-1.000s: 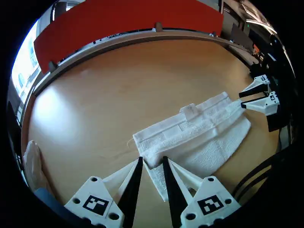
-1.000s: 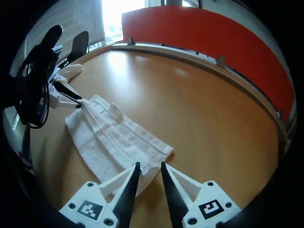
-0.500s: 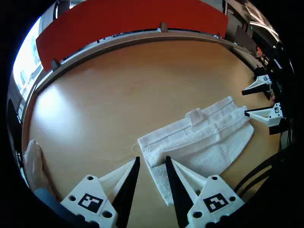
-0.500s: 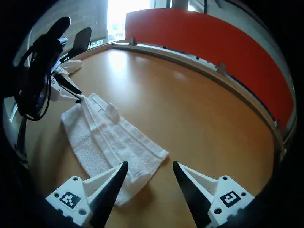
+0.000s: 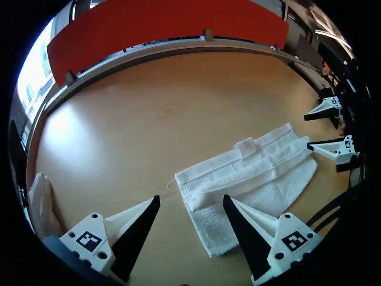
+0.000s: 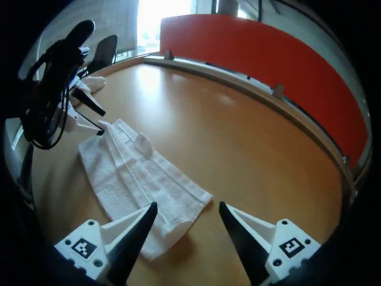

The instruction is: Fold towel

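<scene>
White towel [image 5: 247, 181], folded, flat on the wooden tabletop [image 5: 143, 119]; both your tools spread wide and empty.

Your left hand-held gripper [image 5: 190, 198] sits at 6 o'clock in the left gripper view. Its fingers straddle the towel's near end and grip nothing. The towel runs from there toward 3 o'clock, with its sewn tag [image 5: 246, 144] uppermost. Your right hand-held gripper [image 6: 187, 205] is equally wide apart over the opposite end, at 6 o'clock in the right gripper view, also holding nothing. A red partition [image 5: 166, 24] stands at 12 o'clock.
</scene>
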{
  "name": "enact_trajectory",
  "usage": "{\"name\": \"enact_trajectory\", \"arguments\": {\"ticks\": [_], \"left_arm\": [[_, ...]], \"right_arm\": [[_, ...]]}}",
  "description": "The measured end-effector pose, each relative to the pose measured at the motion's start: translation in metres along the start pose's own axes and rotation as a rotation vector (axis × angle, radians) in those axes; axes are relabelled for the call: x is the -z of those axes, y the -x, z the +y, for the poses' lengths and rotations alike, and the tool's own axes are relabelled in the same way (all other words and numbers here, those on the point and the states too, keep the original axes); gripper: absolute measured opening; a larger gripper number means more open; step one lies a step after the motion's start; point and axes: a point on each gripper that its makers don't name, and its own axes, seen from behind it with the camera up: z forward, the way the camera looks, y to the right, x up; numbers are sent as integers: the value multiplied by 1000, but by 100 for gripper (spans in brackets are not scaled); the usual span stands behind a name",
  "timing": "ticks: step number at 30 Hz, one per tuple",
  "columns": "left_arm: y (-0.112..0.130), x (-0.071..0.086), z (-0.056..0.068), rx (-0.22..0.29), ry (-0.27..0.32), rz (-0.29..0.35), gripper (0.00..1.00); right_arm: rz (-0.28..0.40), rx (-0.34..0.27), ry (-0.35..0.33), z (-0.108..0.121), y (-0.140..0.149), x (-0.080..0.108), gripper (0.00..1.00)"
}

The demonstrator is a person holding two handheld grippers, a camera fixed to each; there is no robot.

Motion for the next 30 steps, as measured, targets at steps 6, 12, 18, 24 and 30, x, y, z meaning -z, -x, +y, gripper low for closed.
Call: {"name": "enact_trajectory", "arguments": {"ticks": [6, 12, 18, 24, 30], "left_arm": [[4, 7, -3, 10, -9, 7, 99], [13, 17, -7, 39, -22, 13, 99], [27, 28, -12, 75, -38, 17, 99], [40, 41, -20, 107, -63, 23, 99], [56, 55, -27, 152, -89, 27, 99]], "right_arm": [[3, 6, -3, -4, -2, 0, 100], [4, 17, -11, -10, -5, -2, 100], [6, 29, -26, -20, -10, -7, 100], [7, 46, -46, -32, -18, -14, 100], [7, 66, -65, -44, -26, -21, 100]]}}
